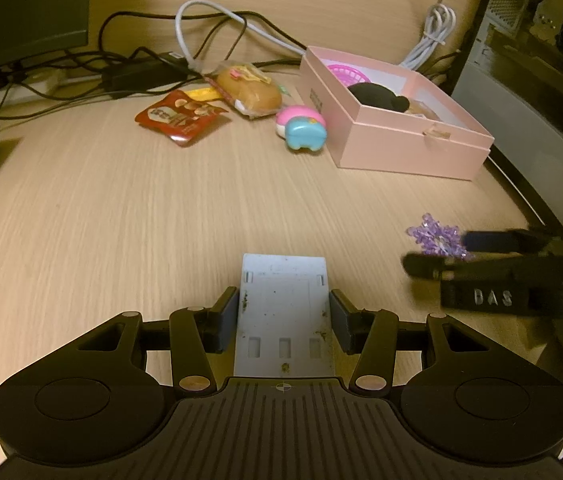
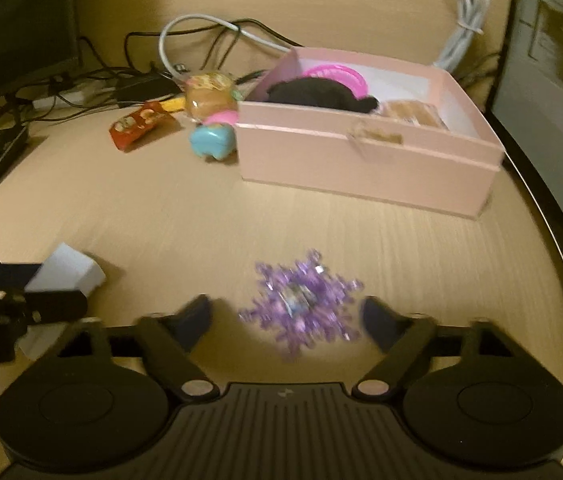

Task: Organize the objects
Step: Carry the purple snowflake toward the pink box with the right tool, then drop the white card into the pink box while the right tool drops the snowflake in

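Note:
My left gripper [image 1: 284, 312] is shut on a flat grey-white plastic block [image 1: 284, 300], low over the wooden desk; the block also shows in the right wrist view [image 2: 67, 270]. My right gripper [image 2: 285, 316] is open, its fingers on either side of a purple glitter snowflake [image 2: 301, 304] lying on the desk; the snowflake also shows in the left wrist view [image 1: 437, 236]. The pink open box [image 2: 361, 160] stands at the back right, holding a black item [image 2: 321, 92], a pink basket [image 2: 337, 74] and a wrapped snack [image 2: 413, 114].
Left of the box [image 1: 409, 144] lie a blue-and-pink toy [image 1: 301, 128], a wrapped bun [image 1: 249, 90] and a red snack packet [image 1: 179, 116]. Cables [image 1: 153, 60] tangle behind. A monitor [image 1: 21, 8] stands far left and a dark PC case [image 1: 541, 80] at right.

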`<state>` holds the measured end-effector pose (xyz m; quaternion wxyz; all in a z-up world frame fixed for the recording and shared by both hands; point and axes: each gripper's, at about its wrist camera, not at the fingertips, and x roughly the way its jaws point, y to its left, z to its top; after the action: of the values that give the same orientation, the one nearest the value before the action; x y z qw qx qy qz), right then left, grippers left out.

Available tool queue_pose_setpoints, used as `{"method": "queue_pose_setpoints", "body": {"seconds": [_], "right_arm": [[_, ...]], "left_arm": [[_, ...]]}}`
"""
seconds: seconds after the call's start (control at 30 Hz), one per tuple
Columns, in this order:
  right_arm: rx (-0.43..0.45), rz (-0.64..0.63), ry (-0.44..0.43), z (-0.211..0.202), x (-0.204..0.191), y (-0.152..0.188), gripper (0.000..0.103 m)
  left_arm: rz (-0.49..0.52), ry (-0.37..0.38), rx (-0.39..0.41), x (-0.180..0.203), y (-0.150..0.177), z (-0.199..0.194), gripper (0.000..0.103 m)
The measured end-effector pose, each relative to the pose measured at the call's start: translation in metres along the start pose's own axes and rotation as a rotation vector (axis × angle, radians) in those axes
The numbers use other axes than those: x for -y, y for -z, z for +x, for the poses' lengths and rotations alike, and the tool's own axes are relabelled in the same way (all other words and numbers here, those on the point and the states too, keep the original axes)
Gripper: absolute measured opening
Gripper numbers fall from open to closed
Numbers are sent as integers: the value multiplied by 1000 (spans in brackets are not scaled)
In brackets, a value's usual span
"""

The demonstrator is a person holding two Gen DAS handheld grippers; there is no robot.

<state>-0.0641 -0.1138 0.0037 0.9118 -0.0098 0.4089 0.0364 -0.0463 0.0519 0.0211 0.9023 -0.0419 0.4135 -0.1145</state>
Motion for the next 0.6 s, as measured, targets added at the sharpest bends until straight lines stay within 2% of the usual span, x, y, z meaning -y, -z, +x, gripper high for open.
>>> {"method": "queue_pose_setpoints", "body": {"seconds": [0.03, 0.2, 0.6], "right_arm": [[-2, -10, -6, 0, -1, -3, 58], [0, -18, 19, -8, 2, -7, 58], [-2, 19, 37, -52, 21, 9, 58]], "left_arm": [[-1, 1, 2, 0, 0, 0, 53], [-3, 1, 6, 0, 1, 0, 53], [30, 4, 13, 1, 3, 0, 53]]}}
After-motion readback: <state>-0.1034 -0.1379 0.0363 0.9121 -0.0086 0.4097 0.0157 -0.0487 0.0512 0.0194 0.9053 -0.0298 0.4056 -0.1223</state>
